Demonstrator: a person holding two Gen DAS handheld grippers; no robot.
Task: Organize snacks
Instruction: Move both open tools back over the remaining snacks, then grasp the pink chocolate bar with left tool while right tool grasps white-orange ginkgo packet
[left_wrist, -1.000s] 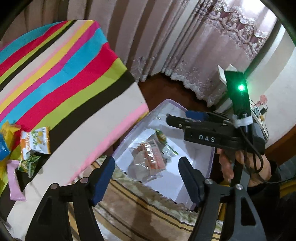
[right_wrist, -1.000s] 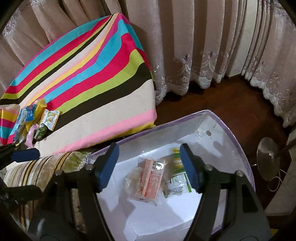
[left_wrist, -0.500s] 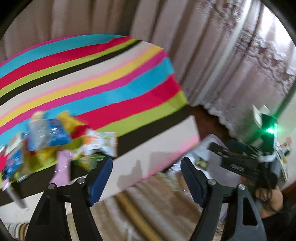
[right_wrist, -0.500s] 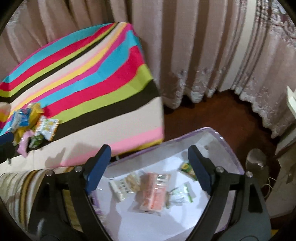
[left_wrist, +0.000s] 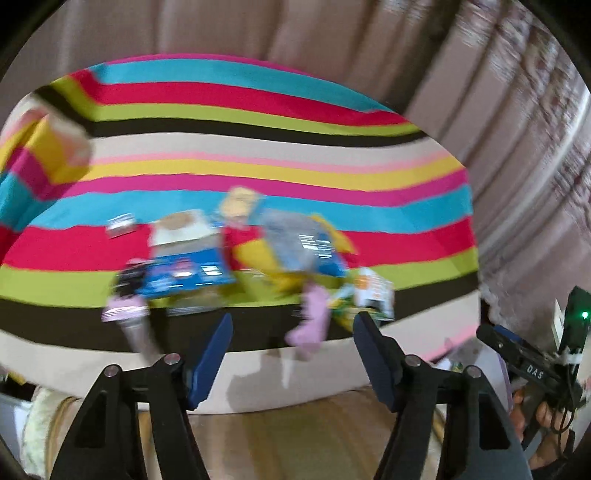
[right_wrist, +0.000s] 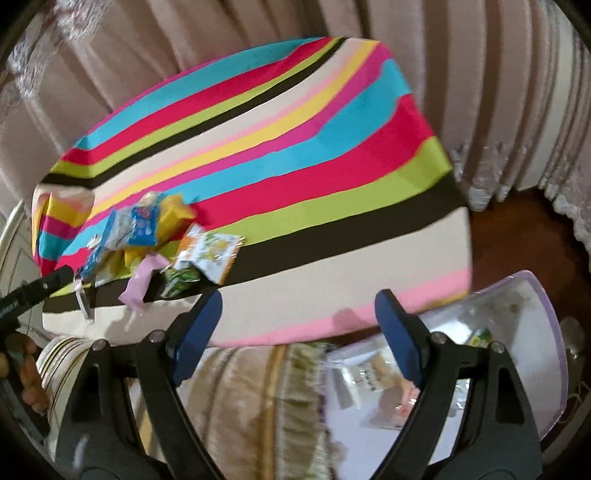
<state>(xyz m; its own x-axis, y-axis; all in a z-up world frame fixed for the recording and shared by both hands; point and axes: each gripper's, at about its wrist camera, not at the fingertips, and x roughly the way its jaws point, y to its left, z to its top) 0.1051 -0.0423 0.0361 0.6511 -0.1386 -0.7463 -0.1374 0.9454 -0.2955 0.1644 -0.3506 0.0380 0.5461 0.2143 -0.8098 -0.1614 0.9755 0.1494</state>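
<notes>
While its jaws are closing on nothing, the left gripper (left_wrist: 291, 345) is pointed at the snack packets (left_wrist: 236, 258). They are heaped near the striped tablecloth's (left_wrist: 258, 129) front edge. The right gripper (right_wrist: 297, 319) is held spread and empty.

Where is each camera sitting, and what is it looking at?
Left wrist view: sits on the left gripper, looking down its closing, empty fingers at the snack pile on the striped cloth; a hand with the right gripper shows at right.
Right wrist view: sits on the right gripper, open and empty, facing the cloth and the storage box.
Both views share the snack pile and striped cloth.
</notes>
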